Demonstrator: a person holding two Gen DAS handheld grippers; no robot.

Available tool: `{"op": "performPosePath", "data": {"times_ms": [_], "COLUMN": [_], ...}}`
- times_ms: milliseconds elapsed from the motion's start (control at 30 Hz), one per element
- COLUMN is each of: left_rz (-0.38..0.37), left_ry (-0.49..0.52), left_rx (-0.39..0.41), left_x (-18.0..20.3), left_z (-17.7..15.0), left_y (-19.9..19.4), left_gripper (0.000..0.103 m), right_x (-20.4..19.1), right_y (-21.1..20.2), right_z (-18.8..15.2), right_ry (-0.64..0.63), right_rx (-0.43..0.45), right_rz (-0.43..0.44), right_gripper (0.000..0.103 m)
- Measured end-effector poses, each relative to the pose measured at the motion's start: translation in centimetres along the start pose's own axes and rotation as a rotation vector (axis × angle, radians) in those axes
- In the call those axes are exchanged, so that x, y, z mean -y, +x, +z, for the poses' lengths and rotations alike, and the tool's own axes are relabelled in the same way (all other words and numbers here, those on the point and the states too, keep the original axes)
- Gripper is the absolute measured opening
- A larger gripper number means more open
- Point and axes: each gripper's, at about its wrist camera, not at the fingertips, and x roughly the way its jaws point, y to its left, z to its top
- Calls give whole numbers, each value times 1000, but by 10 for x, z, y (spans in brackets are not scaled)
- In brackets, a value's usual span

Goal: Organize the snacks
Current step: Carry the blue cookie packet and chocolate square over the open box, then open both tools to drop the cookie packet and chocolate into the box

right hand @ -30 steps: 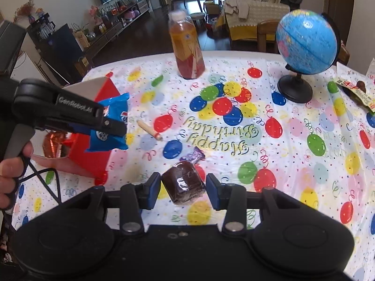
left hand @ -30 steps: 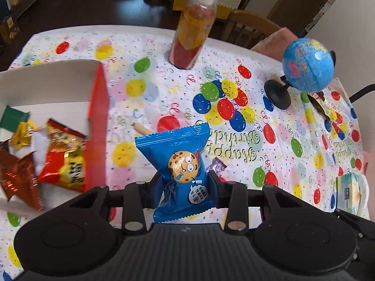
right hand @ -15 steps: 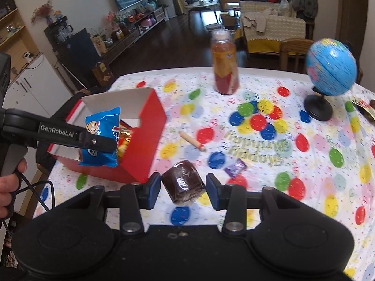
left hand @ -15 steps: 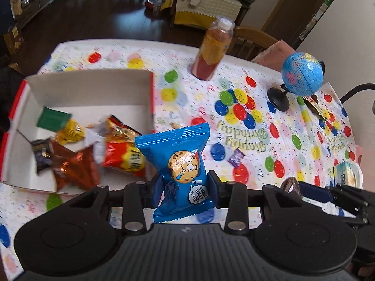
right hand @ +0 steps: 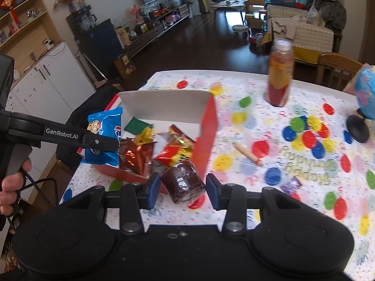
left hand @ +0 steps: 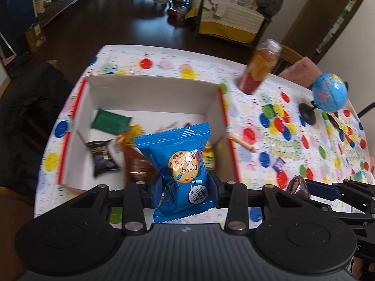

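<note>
The left gripper (left hand: pixel 185 185) is pinching a blue cookie packet (left hand: pixel 181 164) between its pads and hovering it over the near edge of the red box (left hand: pixel 150 91), which is sitting at 11 o'clock on the balloon-print tablecloth (right hand: pixel 293 187). The right gripper (right hand: pixel 182 187) is carrying a dark brown wrapped cake (right hand: pixel 184 181); its left pad is touching the wrapper, but a sliver of gap is showing at the right pad, so the hold is looking loose, judging by the wrist view alone. In that view the cake is hanging just outside the box's near right corner, at about 12 o'clock from the fingers. Inside the box at least 5 snacks are already lying: a green packet (left hand: pixel 110 123), a black packet (left hand: pixel 103 158), a gold-wrapped candy (right hand: pixel 145 137), a copper-brown packet (right hand: pixel 137 155) and a red and yellow packet (right hand: pixel 175 151). The sorting is looking well along, with 2 snacks in transit and not yet released. On the cloth a small sausage stick (right hand: pixel 248 153) at 1 o'clock and a purple candy (right hand: pixel 290 185) at 3 o'clock are waiting to be collected, probably next. A juice bottle (right hand: pixel 280 75) and a globe (left hand: pixel 329 92) are standing farther back, apart from the snacks.
</note>
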Motion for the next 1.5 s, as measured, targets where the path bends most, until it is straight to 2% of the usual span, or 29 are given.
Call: {"op": "performPosePath", "data": {"times_ms": [267, 533, 1067, 1500], "left_rz": [45, 69, 105, 139], "left_ry": [-17, -20, 30, 65], "left_rx": [-12, -43, -140, -276], "left_x": [-54, -90, -102, -100], "left_z": [2, 18, 76, 85], "left_y": [4, 22, 93, 144], "left_gripper": [39, 39, 39, 39], "right_x": [-34, -51, -40, -41], "right_y": [36, 74, 150, 186], "right_z": [12, 23, 63, 69], "right_ry": [13, 39, 159, 159], "right_rx": [-14, -34, -74, -150], "right_rz": [12, -24, -71, -76], "right_gripper": [40, 40, 40, 41]}}
